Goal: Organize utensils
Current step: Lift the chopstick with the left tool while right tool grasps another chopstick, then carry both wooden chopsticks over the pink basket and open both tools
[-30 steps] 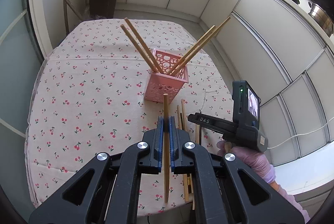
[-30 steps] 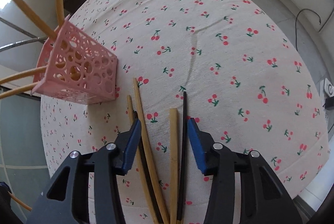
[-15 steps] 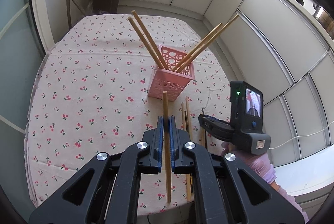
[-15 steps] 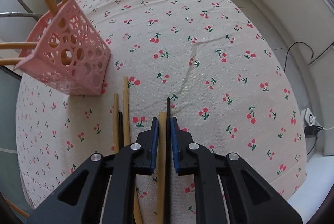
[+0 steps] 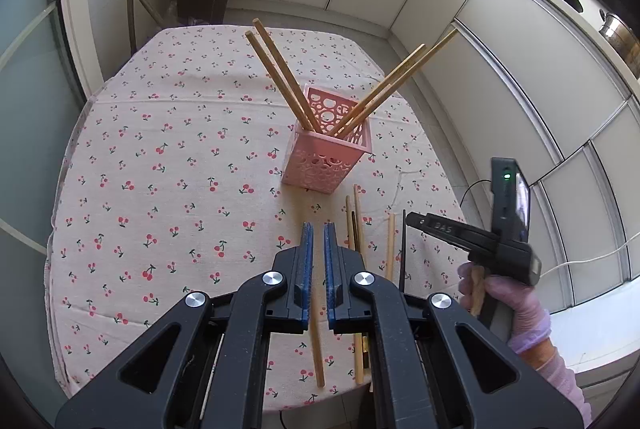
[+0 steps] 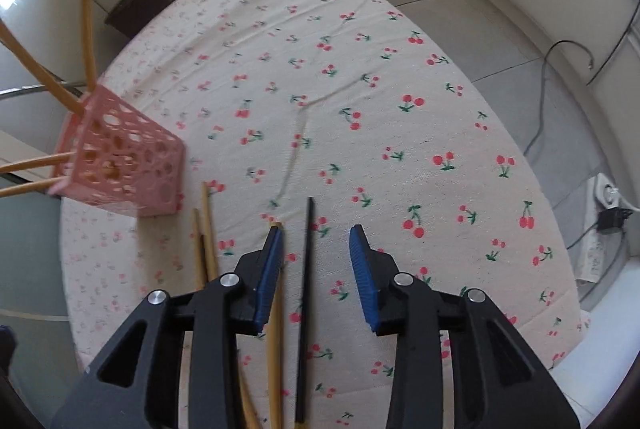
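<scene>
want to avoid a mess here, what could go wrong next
1. The right hand-held gripper is open over a black chopstick, with a wooden chopstick at its left pad; closing may catch both.
2. The left hand-held gripper has its pads slightly apart around a pale chopstick, well short of the pink basket; it may slip out.

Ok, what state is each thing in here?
Left tongs: nearly shut, with a narrow gap.
Chopstick below them: unclear whether gripped.
Right tongs: open, straddling the black chopstick.
Black chopstick: flat on the cloth.
Basket: upright, holding four leaning sticks.
Wooden chopsticks: loose, flat near the basket.
</scene>
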A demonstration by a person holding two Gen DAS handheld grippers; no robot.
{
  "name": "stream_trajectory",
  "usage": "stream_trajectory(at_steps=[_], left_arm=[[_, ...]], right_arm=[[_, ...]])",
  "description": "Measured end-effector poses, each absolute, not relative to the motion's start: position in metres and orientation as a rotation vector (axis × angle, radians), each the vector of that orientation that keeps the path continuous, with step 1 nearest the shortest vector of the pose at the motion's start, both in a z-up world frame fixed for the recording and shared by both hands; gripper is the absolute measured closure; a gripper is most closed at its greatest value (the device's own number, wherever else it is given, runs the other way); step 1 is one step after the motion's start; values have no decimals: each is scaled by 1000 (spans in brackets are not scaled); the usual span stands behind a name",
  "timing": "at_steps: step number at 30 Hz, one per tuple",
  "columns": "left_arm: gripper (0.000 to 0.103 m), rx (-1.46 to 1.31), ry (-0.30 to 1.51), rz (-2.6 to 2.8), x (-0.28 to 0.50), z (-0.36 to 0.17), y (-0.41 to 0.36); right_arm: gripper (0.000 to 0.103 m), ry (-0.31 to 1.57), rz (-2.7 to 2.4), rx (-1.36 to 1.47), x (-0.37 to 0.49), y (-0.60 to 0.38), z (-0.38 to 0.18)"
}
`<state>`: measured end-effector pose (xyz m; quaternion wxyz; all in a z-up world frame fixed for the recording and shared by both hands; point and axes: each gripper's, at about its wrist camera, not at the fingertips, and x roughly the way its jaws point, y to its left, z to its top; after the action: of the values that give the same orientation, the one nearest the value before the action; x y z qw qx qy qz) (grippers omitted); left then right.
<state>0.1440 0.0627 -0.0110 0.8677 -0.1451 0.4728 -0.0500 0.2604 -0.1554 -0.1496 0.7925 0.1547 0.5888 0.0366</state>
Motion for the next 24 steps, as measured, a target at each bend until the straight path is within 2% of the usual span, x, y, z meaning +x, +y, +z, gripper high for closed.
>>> stream_trajectory(at_steps=[9,13,18,19,20,22,24], left_arm=[[97,-299,999,-101,146,-14,64],[97,-305,995,-96,146,-13,66],[96,-327,1021,-57,149,-21,72],[93,-346,1035,-37,152,-25,75],[88,-368,1049,-18,154,-30,79],[78,-424,1093,12,160,-44,88],[74,-474,1150,33,166,-61,93]], right_arm=[[73,1276,176,287,260,-126,-151],[73,1305,142,204,264,-119,-165],[74,1251,100,-4,258,-90,-166],[86,1238,99,-33,257,-86,-166],[94,1237,111,-26,257,-85,-166],[95,1242,122,6,258,-85,-165],[95,1249,131,57,259,-89,-163]])
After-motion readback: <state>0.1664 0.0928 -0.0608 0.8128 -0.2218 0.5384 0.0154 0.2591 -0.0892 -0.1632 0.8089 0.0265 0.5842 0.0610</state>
